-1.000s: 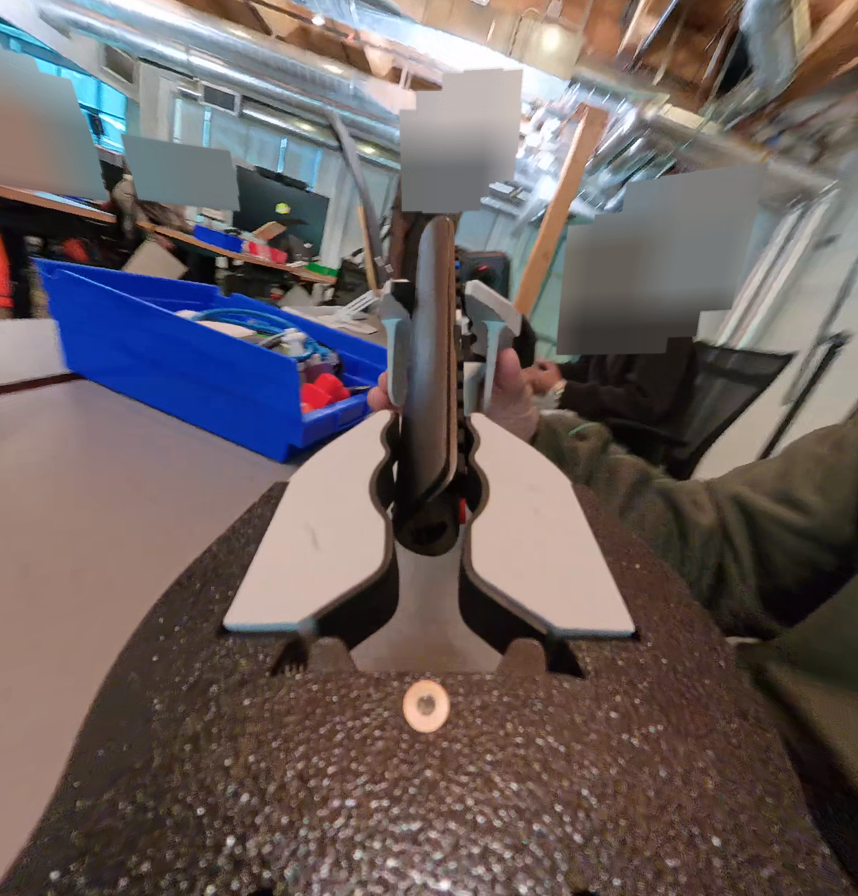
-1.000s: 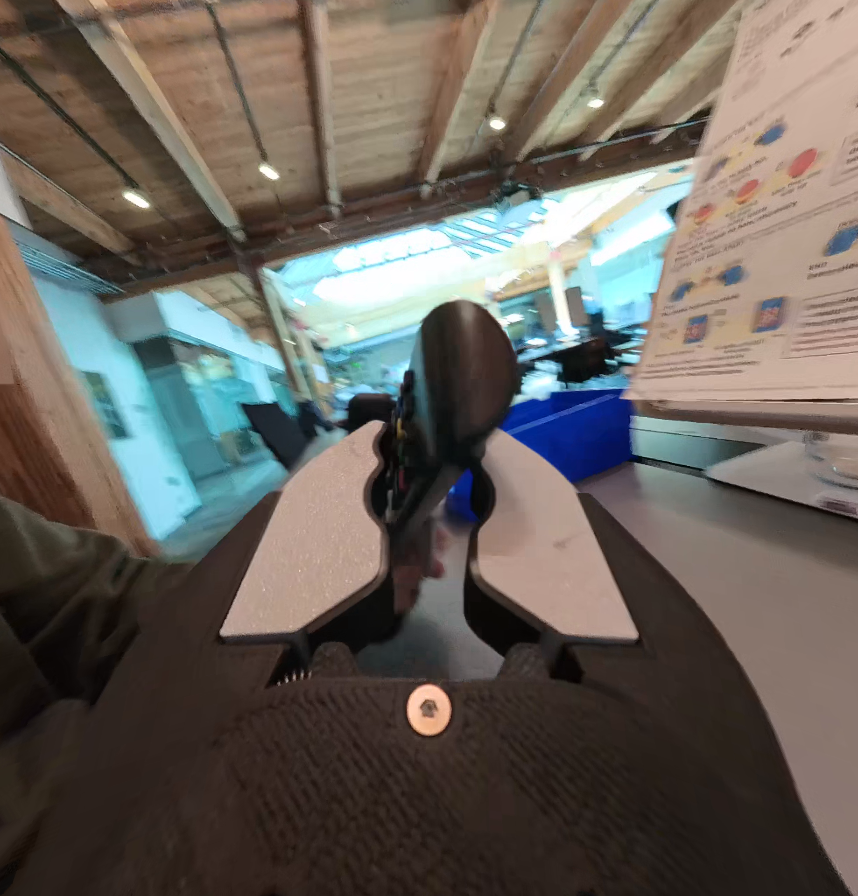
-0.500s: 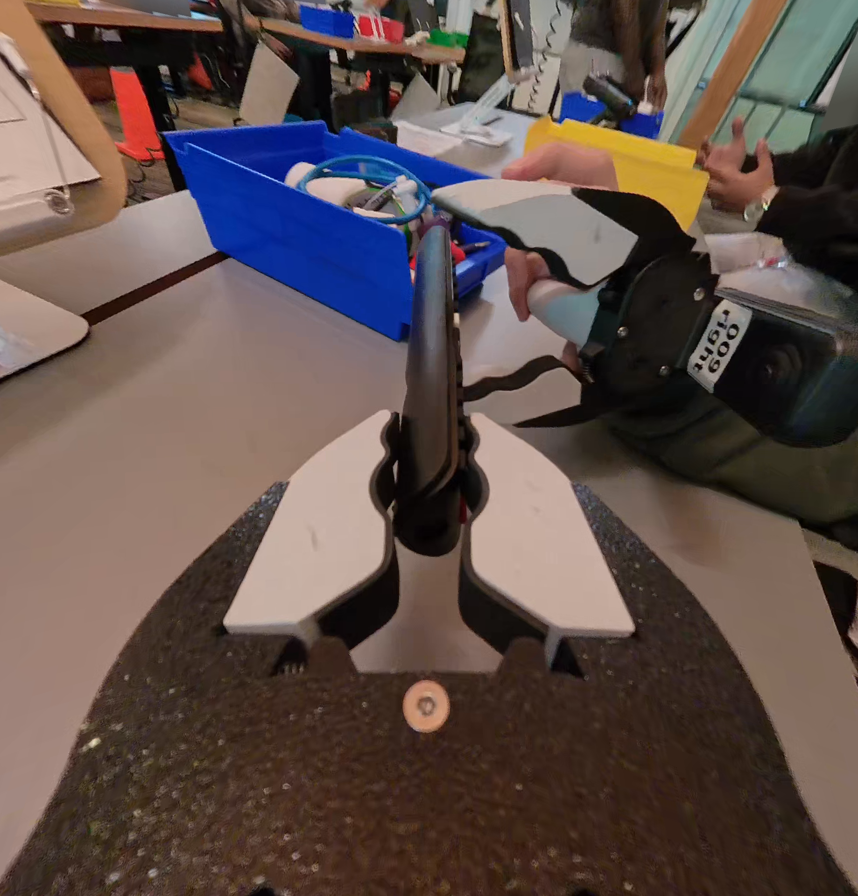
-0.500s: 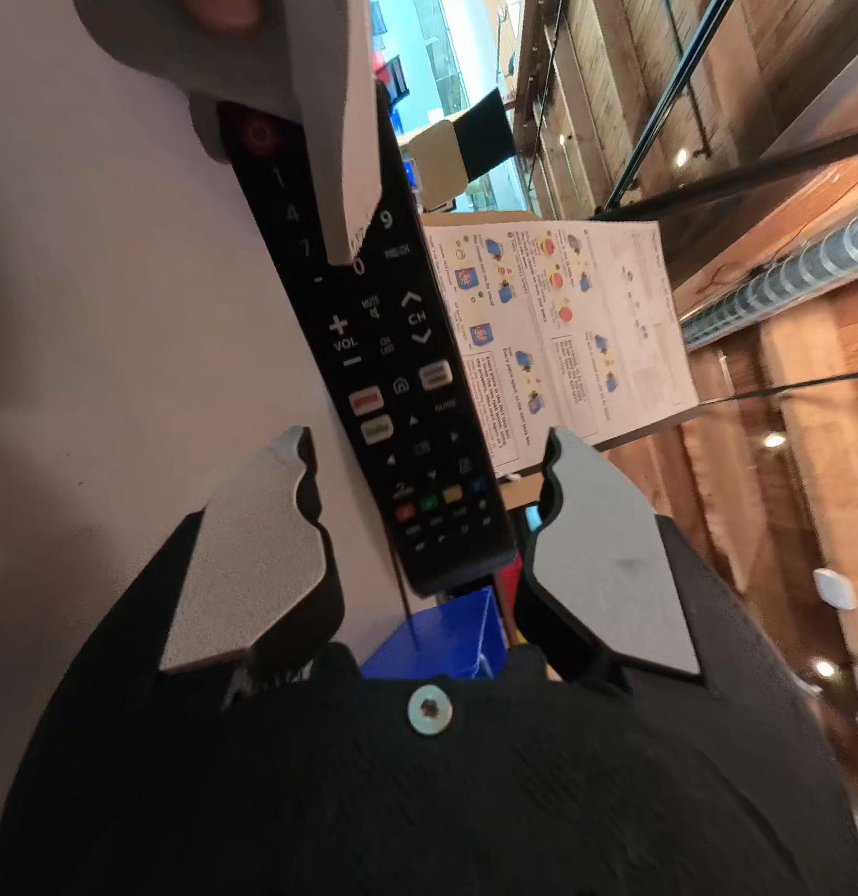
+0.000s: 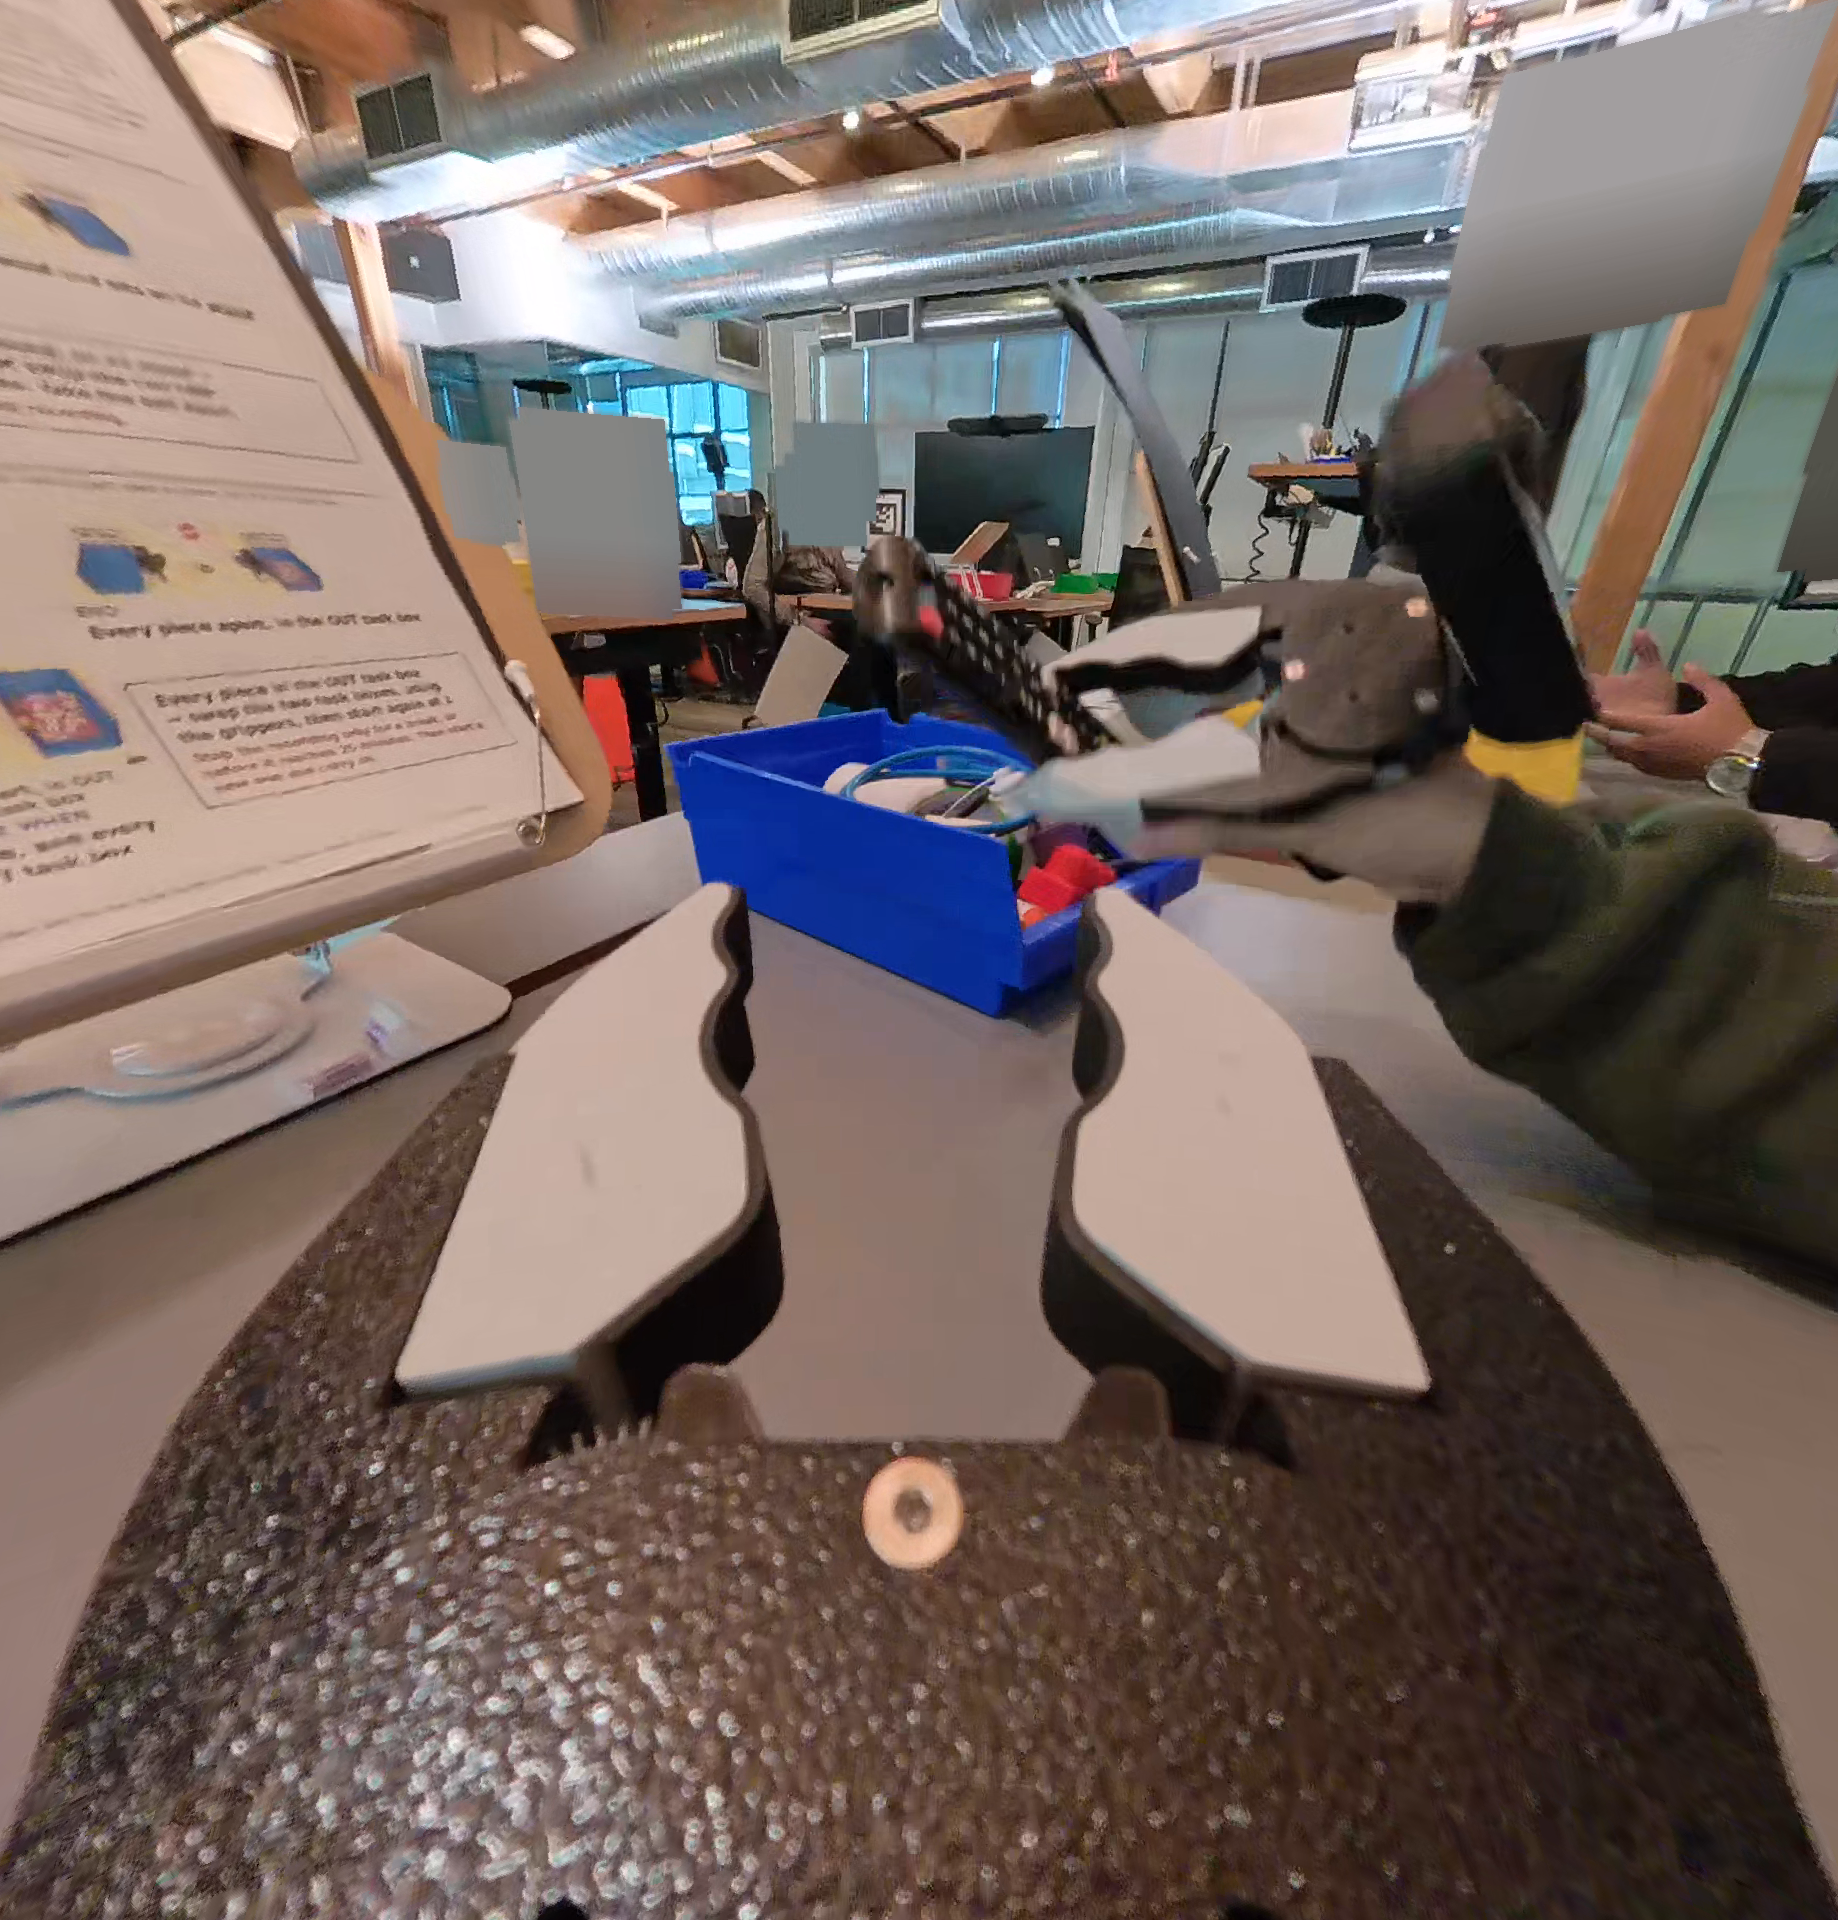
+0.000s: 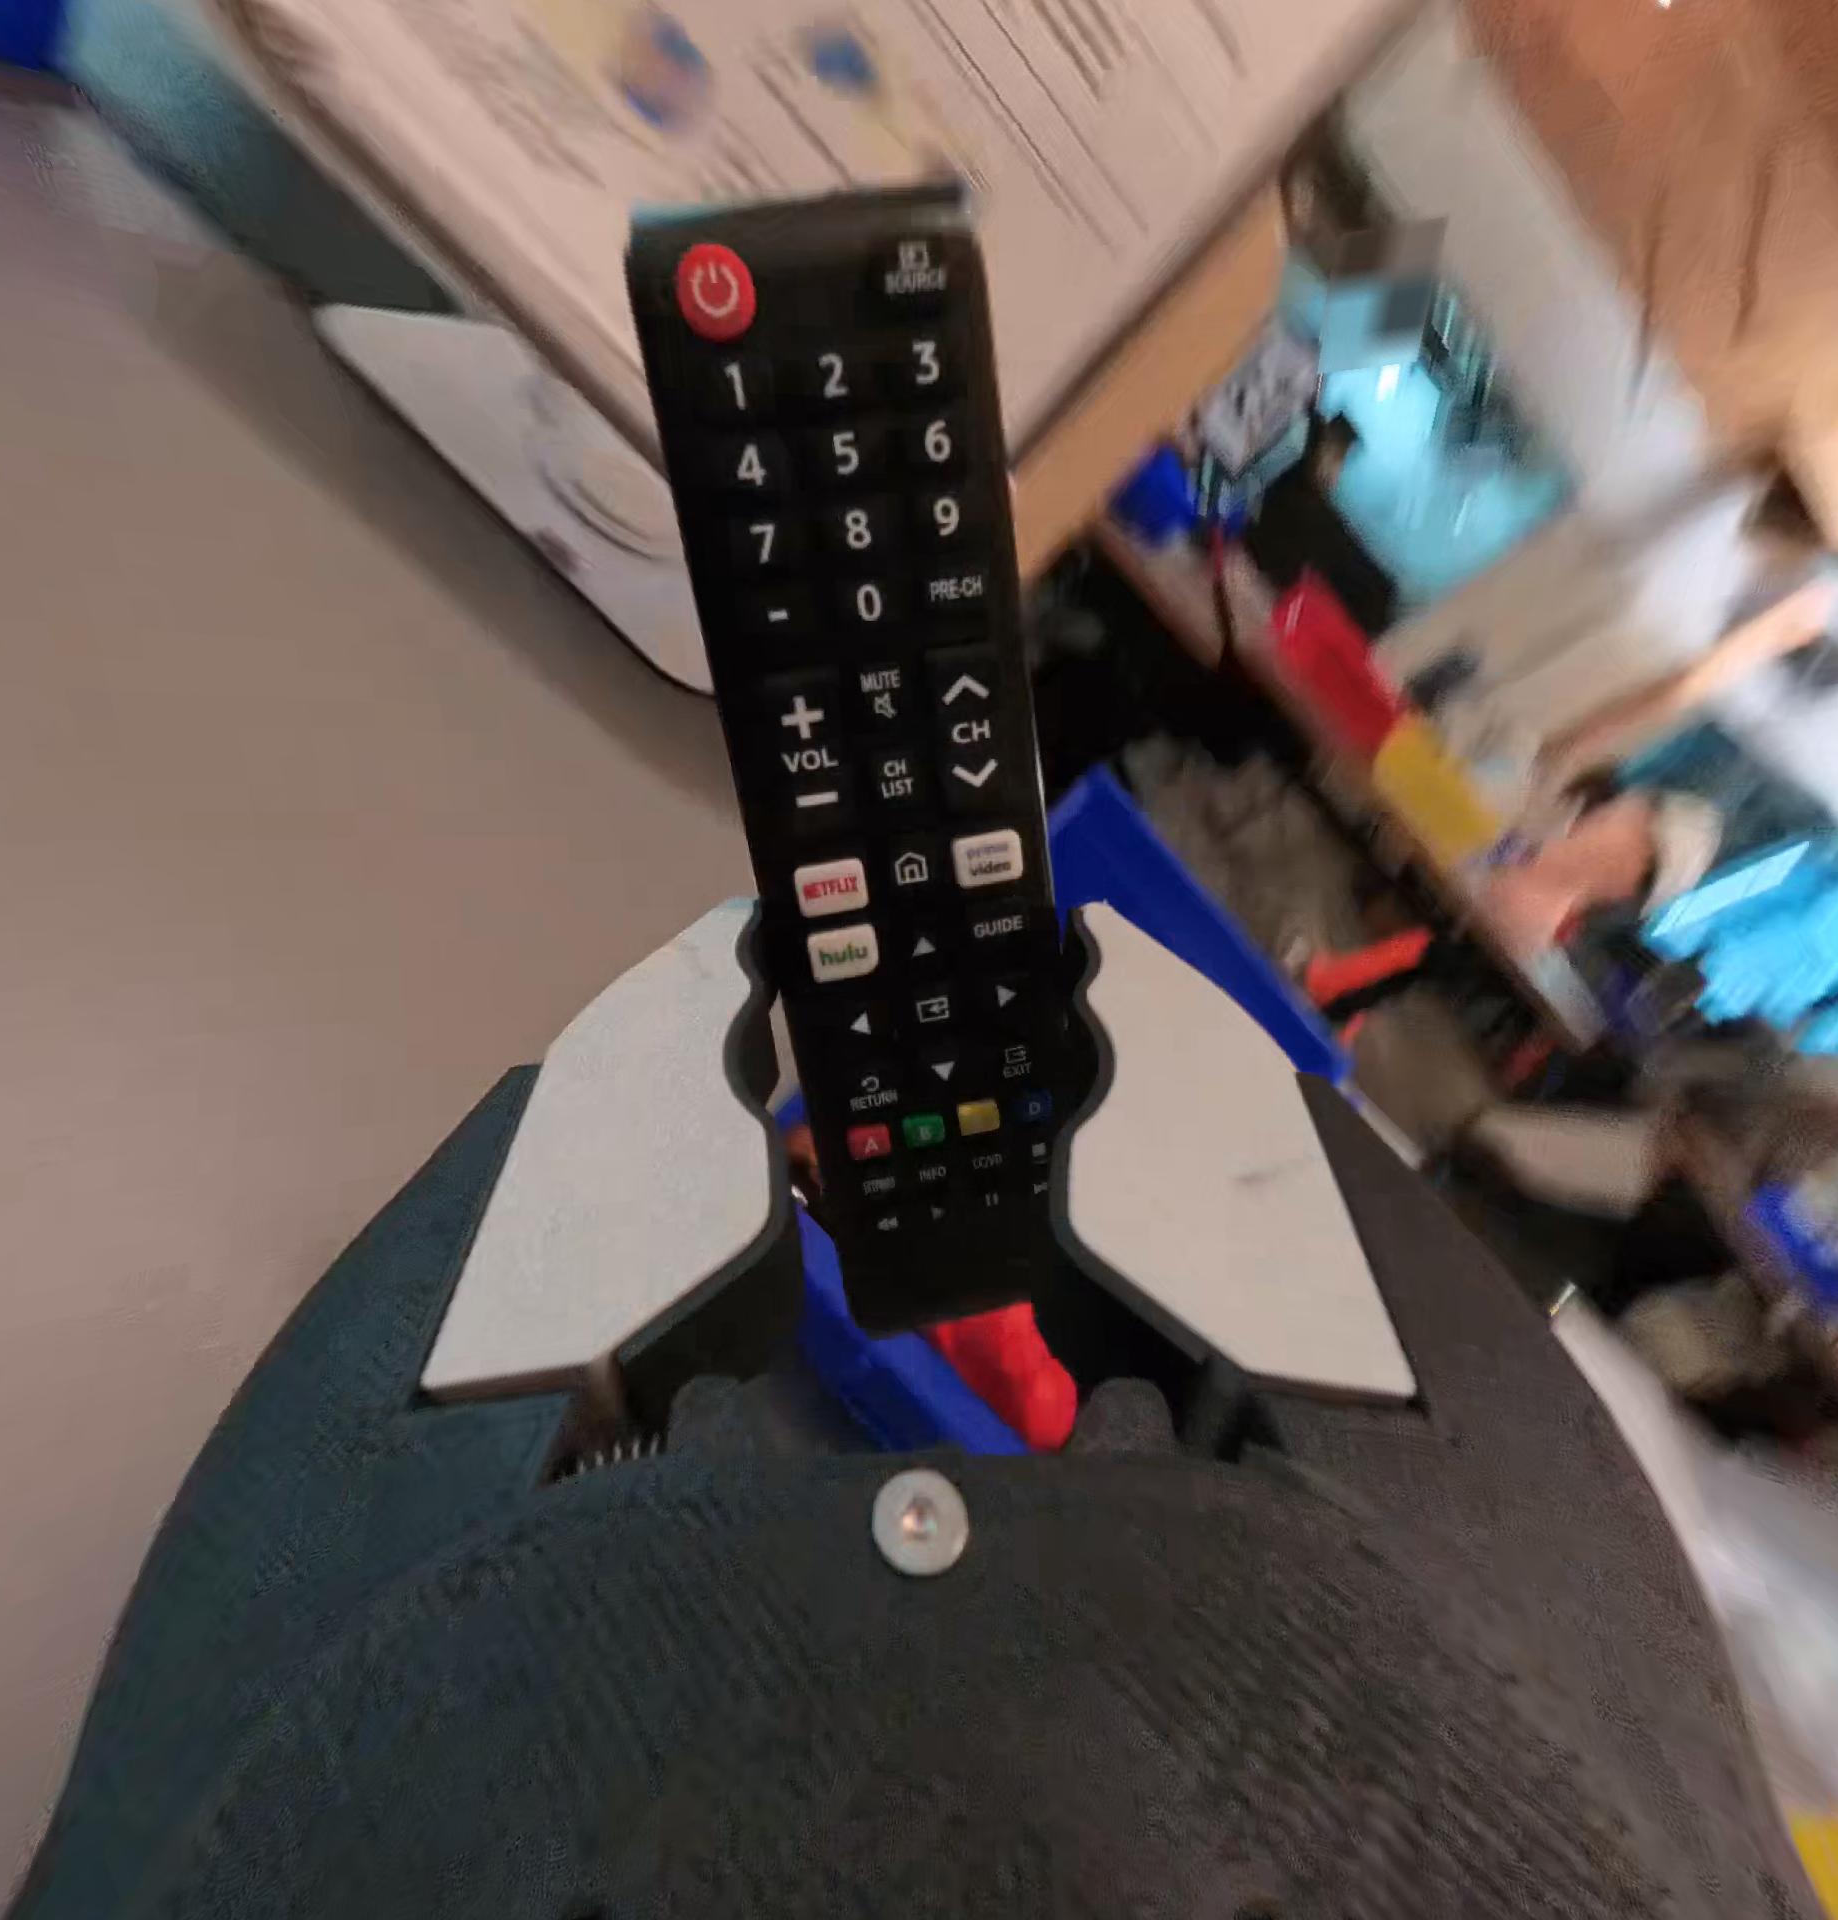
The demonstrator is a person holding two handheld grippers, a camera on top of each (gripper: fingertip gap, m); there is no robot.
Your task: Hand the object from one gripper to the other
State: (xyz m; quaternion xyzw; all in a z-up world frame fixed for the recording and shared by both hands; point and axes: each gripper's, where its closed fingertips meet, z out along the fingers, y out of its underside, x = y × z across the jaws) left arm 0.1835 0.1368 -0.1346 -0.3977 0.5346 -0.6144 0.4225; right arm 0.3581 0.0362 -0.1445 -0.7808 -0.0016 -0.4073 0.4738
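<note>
A black TV remote with a red power button stands up between my right gripper's fingers, which are shut on its lower part. In the left wrist view my left gripper is open and empty above the grey table. Farther off in that view the right gripper holds the remote tilted up to the left, above the blue bin.
The blue bin holds a cable and red parts. A paper instruction sheet on a stand with a white base is at the left. A person's olive sleeve crosses the right. Another person's hands show at the far right.
My left gripper has opened and let go of the remote and drawn back. My right gripper has closed on the remote's lower end and carries it off over the blue bin.
</note>
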